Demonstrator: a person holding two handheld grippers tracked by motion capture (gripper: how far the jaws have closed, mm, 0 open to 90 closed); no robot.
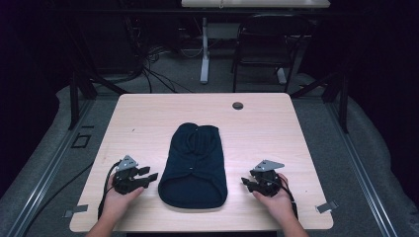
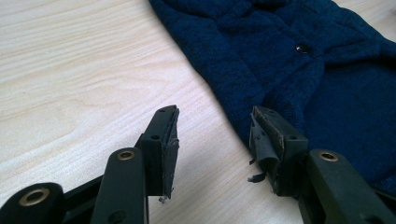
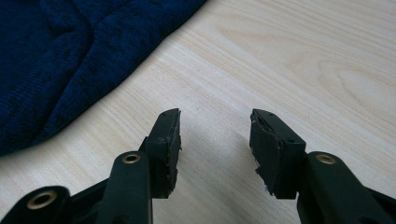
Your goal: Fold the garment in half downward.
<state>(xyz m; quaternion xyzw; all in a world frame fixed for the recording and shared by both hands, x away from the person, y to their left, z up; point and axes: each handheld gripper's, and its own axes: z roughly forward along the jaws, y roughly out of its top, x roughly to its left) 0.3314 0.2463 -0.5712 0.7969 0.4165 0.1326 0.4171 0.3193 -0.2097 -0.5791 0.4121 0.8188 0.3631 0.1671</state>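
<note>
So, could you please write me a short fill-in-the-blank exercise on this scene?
1. The dark blue knitted garment lies on the wooden ____.
2. The left gripper and the right gripper both have their jaws ____.
3. The garment lies ____ the two grippers.
4. Near the table's far edge sits a small round dark ____.

Missing words: table; open; between; cap
</note>
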